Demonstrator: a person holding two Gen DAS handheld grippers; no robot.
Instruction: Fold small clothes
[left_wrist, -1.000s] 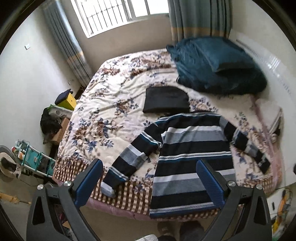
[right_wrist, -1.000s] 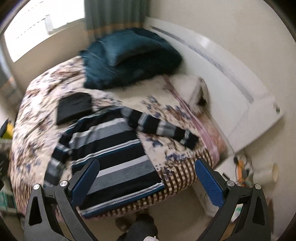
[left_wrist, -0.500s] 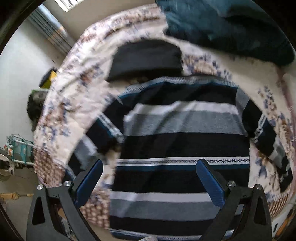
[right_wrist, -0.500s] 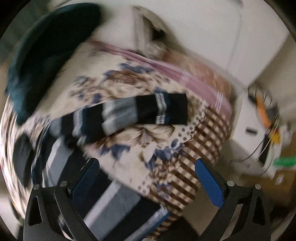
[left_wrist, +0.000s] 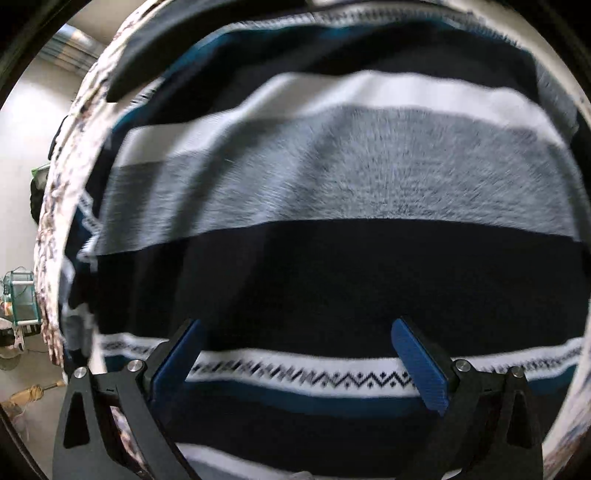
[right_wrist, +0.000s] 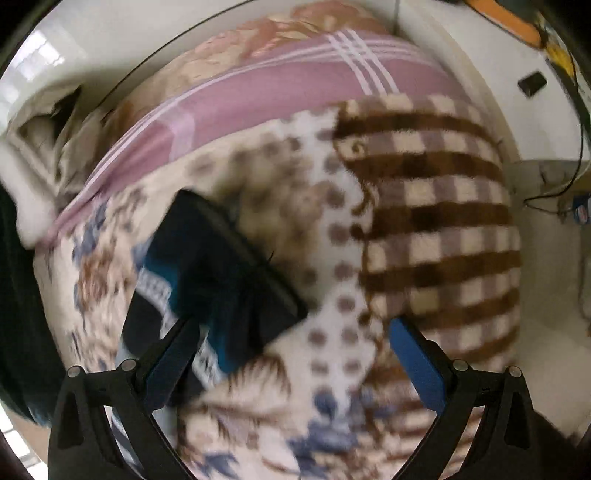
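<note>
Blanket: floral (right_wrist: 258, 413), with brown checks (right_wrist: 436, 229) beyond the right finger.
Sheet: pink with white stripes (right_wrist: 280, 96), farther ahead.
Cables: black (right_wrist: 576, 147), far right.
Rack: teal (left_wrist: 20, 295), far left of the tool.

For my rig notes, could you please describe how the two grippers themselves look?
Both match: the left gripper and right gripper each have a black angular frame with triangular cut-outs and silver bolts, carrying two flat, ribbed blue fingers. No cables or markings show.
</note>
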